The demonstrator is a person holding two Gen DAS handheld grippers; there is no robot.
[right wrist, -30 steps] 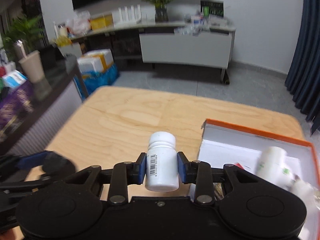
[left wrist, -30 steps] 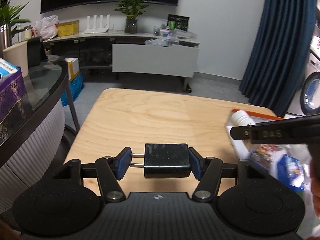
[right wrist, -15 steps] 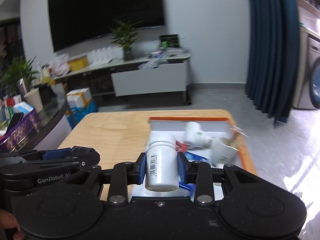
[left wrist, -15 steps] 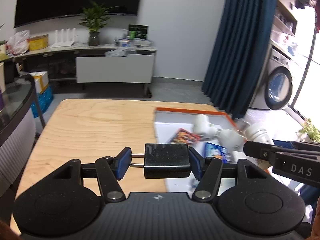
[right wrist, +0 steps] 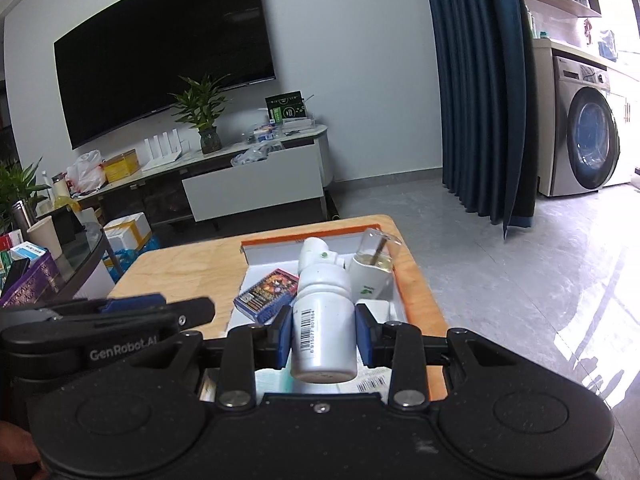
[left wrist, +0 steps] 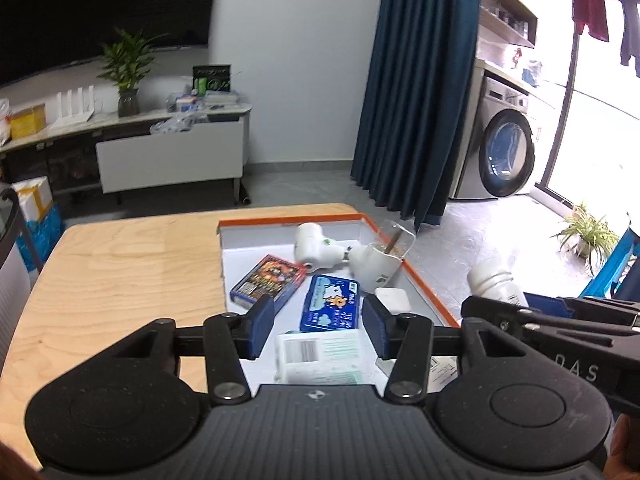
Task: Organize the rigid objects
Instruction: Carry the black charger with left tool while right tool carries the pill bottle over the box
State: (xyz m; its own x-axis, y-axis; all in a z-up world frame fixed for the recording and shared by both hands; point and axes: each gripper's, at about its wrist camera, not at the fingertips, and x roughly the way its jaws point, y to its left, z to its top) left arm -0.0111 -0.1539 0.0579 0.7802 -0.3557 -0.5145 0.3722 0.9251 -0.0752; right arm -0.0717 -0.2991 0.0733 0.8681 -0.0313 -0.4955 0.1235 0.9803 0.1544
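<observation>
Left wrist view: left gripper (left wrist: 318, 326) jaws spread, empty, above the orange-rimmed box (left wrist: 428, 292) on the wooden tabletop (left wrist: 120, 276); card pack (left wrist: 268, 282), blue packet (left wrist: 330, 306) inside.

Right wrist view: right gripper (right wrist: 322, 334) jaws clamp a white bottle (right wrist: 323, 326) over the box; curtain (right wrist: 480, 88), washing machine (right wrist: 588, 140) behind.

The left gripper (left wrist: 318, 330), which clamped a black charger half a second ago, now has its fingers (left wrist: 262, 326) spread with nothing between them, above the orange-rimmed tray (left wrist: 430, 288). The right gripper (right wrist: 322, 334) has carried its white bottle (right wrist: 324, 332) over that tray.
</observation>
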